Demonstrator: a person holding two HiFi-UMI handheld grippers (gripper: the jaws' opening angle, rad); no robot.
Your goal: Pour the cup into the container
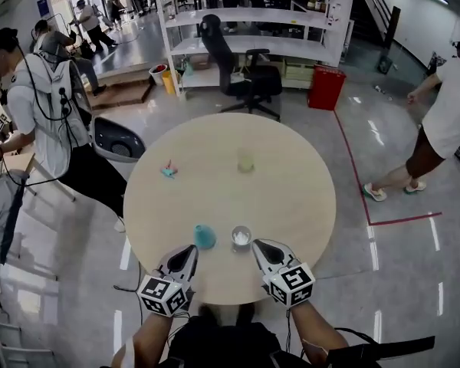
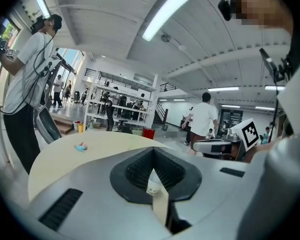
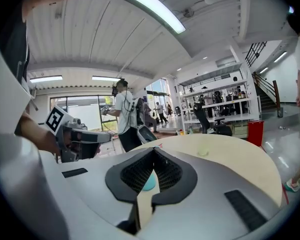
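Both tongs are found closed and empty. The left tongs [image 1: 186, 251] are held over the near edge of the surface [image 1: 291, 167], with the pads together and nothing between them. The right tongs [image 1: 261, 246] are in the same condition, with the tips met and nothing gripped. Neither is in contact with any item.

Two cups are standing upright just ahead of the tips. A teal cup [image 1: 205, 236] is before the left tongs. A clear cup [image 1: 241, 238], which appears to hold something pale, is before the right tongs. They are set just beside each other, apparently not touching. A pale green container [image 1: 246, 160] is placed well apart from them, on the far half of the surface. A small teal and pink object [image 1: 169, 169] lies to its left. Which cup is meant to be poured cannot be settled from the views.

The task is judged not yet begun, as no cup is lifted.

Hazards noted:
- If closed tongs are advanced, a cup could be pushed over rather than gripped, and its contents lost on the surface.
- When the tongs are spread, the neighbouring cup could be struck by the outer pad, since little room is left between the two.
- A light cup could be crushed or squeezed out by too firm a closure.
- A long carry to the container is required, so a tilted grip could cause spillage short of it.
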